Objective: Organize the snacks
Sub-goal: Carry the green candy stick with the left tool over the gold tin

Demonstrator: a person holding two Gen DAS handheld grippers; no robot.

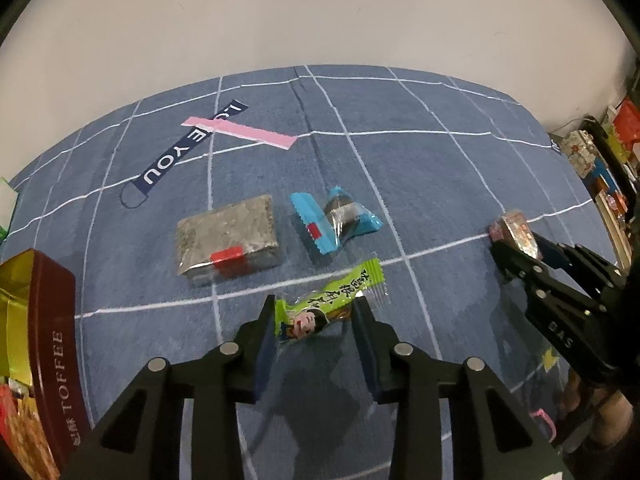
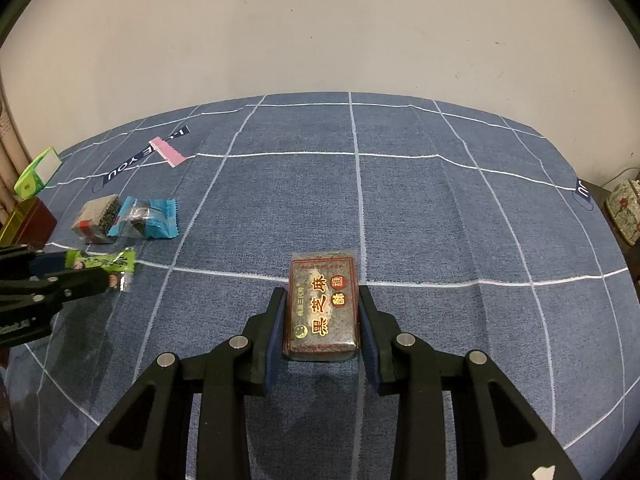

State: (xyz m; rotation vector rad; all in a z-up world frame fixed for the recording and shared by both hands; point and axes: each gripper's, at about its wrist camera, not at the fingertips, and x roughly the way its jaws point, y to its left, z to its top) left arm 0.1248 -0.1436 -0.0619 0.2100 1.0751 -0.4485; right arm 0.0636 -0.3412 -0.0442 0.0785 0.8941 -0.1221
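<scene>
Pickup is in hand: left gripper (image 1: 316, 322) brackets the green candy (image 1: 330, 304), right gripper (image 2: 322, 320) grasps the sesame bar (image 2: 323, 306) on the bench (image 2: 440, 220), right of the tin (image 1: 52, 344). Next, carry both toward that tin.

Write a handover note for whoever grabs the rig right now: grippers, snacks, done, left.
Left gripper: jaws around the green-wrapped candy, contact looks made but not certain.
Right gripper: jaws flank the red-labelled sesame brittle block; grip not confirmed.
On the blue checked tablecloth: a clear-wrapped grey sesame block, a blue-wrapped dark candy beside it, and a pink wrapper strip further back.
Maroon toffee tin sits open at the left with snacks inside.
Left: presumably all five loose items still go in the tin.
</scene>
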